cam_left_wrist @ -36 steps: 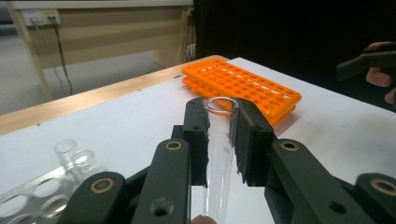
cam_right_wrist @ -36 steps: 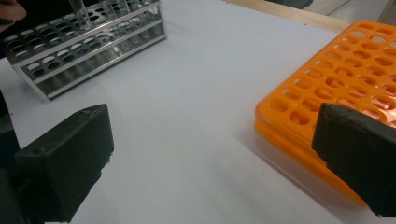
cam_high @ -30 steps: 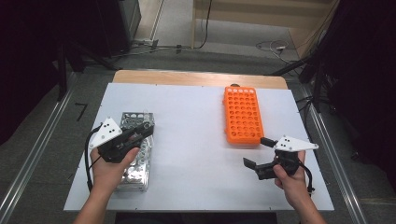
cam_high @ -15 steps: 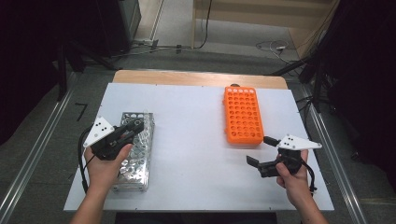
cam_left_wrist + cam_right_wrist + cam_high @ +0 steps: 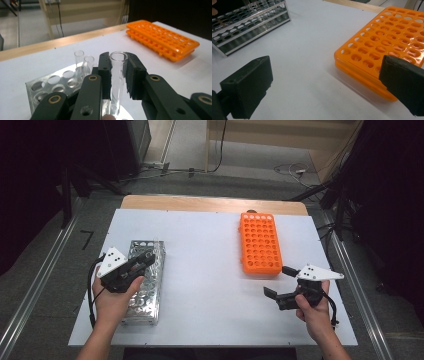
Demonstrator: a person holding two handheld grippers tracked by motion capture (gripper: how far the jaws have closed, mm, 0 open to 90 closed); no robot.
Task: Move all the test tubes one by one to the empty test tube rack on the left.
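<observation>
Your left claw (image 5: pixel 117 75) grips a glass test tube (image 5: pixel 118 75) above the metal rack (image 5: pixel 145 285); your right claw (image 5: pixel 324 85) gapes. The orange rack (image 5: pixel 260 242) sits empty, so the transfer has barely begun.

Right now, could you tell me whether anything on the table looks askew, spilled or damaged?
Nothing stands out. The orange tube rack and the metal tube rack both lie flat and whole on the white table, nothing has spilled, and the glass test tube looks intact.
</observation>
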